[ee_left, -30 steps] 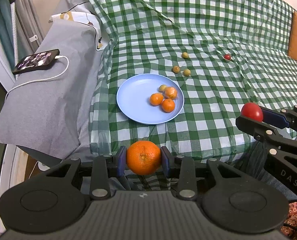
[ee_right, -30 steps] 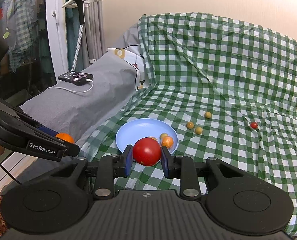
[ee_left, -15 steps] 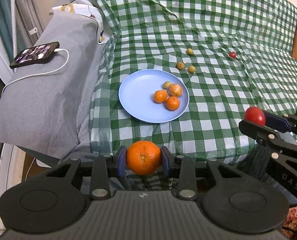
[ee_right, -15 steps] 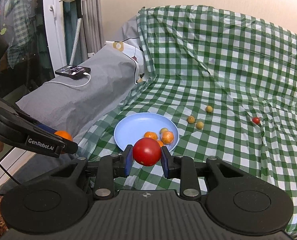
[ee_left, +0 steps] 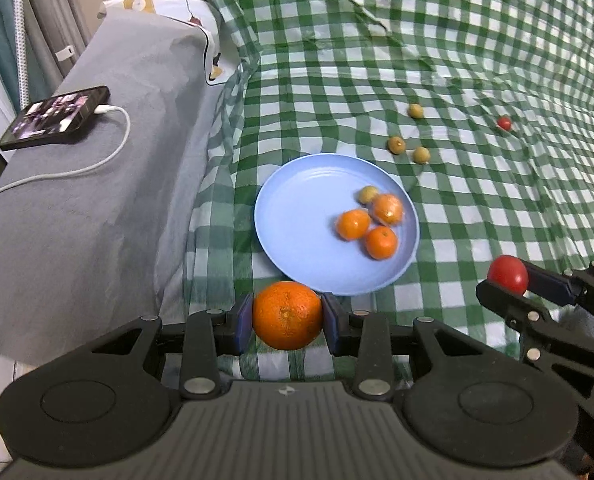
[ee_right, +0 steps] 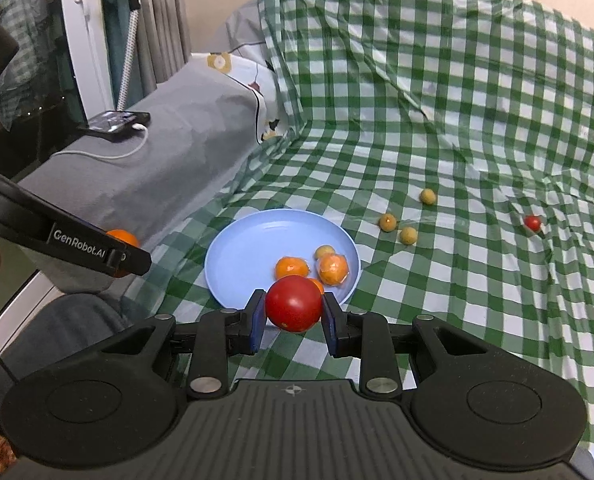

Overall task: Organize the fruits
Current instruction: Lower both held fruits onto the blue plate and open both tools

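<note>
My left gripper [ee_left: 287, 316] is shut on a large orange [ee_left: 287, 315], held just short of the near rim of the blue plate [ee_left: 297, 216]. My right gripper [ee_right: 293, 310] is shut on a red tomato [ee_right: 294, 303], above the plate's [ee_right: 249, 256] near right edge. The plate holds three small oranges [ee_left: 381, 242] and a small yellow-green fruit [ee_left: 367, 194]. Three small yellow-green fruits [ee_left: 397, 145] and a small red tomato [ee_left: 504, 123] lie on the green checked cloth beyond it. The right gripper with its tomato [ee_left: 507, 273] shows at the right of the left wrist view.
A grey covered armrest [ee_left: 77, 208] to the left carries a phone [ee_left: 55, 117] on a white charging cable. The checked cloth [ee_right: 457, 280] covers the seat and backrest. A window and curtain [ee_right: 109, 40] stand at far left.
Both grippers have moved forward toward the plate with their fruit still held. The plate and loose fruits have not moved.
</note>
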{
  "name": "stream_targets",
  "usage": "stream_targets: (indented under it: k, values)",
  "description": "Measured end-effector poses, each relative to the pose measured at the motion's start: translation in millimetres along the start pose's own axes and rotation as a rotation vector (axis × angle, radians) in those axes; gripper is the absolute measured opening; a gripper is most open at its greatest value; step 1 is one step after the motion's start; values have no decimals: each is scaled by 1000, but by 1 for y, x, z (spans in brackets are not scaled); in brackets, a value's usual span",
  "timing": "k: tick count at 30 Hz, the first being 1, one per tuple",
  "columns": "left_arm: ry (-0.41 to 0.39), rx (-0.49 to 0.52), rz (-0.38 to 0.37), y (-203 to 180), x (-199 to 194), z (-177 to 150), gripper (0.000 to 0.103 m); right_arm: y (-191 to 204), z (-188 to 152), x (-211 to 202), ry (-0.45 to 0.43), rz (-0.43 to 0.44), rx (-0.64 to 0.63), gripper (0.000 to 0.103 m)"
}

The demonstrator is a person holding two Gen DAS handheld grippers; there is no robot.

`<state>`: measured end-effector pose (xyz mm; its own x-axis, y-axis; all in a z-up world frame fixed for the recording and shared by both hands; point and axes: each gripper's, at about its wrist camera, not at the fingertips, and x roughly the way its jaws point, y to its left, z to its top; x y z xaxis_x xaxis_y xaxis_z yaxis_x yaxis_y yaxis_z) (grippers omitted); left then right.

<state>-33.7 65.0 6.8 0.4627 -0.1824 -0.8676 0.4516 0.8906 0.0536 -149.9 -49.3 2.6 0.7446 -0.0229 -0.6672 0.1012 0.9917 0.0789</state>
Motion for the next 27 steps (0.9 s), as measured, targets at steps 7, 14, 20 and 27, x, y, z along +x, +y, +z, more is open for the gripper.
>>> stream_targets:
  k: [7, 14, 20, 27]
  values:
    - [32, 3, 3, 1, 43, 27, 40, -9, 10, 43, 41, 4, 6, 30]
    - [55, 13, 1, 1, 86, 44, 40, -10, 13, 88, 92, 8, -6, 30]
    - [70, 43, 7, 1, 118, 52, 40, -6, 12, 123, 129, 15, -24, 31]
    - [77, 61, 13, 1, 143, 57, 40, -5, 13, 149, 154, 14, -40, 31]
